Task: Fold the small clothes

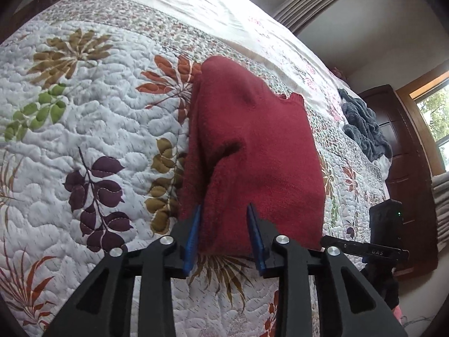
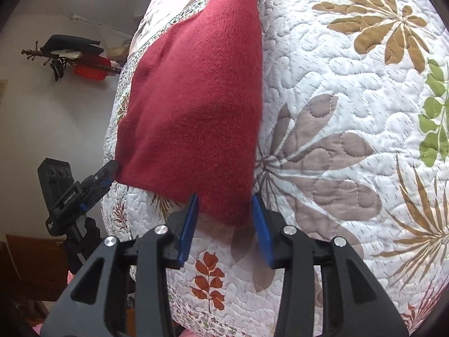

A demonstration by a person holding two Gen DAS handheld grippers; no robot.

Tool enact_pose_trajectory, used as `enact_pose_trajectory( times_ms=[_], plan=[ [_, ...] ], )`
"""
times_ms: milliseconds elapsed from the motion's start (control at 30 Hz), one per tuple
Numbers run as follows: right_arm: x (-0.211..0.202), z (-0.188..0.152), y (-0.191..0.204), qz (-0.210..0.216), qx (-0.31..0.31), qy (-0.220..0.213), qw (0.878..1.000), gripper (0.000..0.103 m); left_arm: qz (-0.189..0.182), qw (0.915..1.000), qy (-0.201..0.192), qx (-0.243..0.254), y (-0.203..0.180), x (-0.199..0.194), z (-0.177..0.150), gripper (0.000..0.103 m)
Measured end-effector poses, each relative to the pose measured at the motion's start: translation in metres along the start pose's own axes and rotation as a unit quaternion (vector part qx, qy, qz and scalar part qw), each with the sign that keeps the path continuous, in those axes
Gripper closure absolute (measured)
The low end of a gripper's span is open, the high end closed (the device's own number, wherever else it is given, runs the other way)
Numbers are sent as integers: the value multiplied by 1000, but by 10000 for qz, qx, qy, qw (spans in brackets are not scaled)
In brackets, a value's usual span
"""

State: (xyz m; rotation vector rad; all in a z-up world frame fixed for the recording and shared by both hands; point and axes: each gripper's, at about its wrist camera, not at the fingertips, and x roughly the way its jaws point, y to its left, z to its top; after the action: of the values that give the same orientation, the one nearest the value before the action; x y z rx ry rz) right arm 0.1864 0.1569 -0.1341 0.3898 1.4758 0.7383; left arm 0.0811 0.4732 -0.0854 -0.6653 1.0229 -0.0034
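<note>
Sweater (image 1: 252,146) hem between both open tools (image 1: 224,233) (image 2: 224,219), apparently ungripped.

A dark red knit sweater (image 1: 252,151) (image 2: 196,92) is lying folded into a long, narrow shape on the quilt (image 1: 84,112) (image 2: 336,112), its ribbed edge pointing far and its near end sitting between both sets of open blue fingers.
</note>
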Motion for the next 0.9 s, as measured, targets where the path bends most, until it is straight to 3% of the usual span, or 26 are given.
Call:
enact_pose_trajectory(
  times_ms=[33, 133, 467, 567, 700, 900],
  plan=[
    [1, -1, -2, -34, 23, 5, 10000, 64, 62, 9999, -7, 100, -4, 0, -2, 64],
    [6, -3, -9, -75, 99, 81, 9999, 77, 319, 9992, 67, 243, -6, 9, -5, 65],
    [15, -2, -16, -107, 227, 193, 9995, 77, 277, 9992, 278, -15, 17, 28, -7, 66],
    [4, -1, -9, -68, 111, 111, 9999, 70, 117, 9994, 296, -119, 17, 18, -2, 64],
    [-18, 5, -7, 78, 16, -177, 9998, 59, -56, 9998, 13, -212, 23, -5, 18, 44],
    [-34, 21, -5, 126, -28, -363, 9993, 55, -141, 9989, 64, -436, 39, 12, 64, 42]
  ],
)
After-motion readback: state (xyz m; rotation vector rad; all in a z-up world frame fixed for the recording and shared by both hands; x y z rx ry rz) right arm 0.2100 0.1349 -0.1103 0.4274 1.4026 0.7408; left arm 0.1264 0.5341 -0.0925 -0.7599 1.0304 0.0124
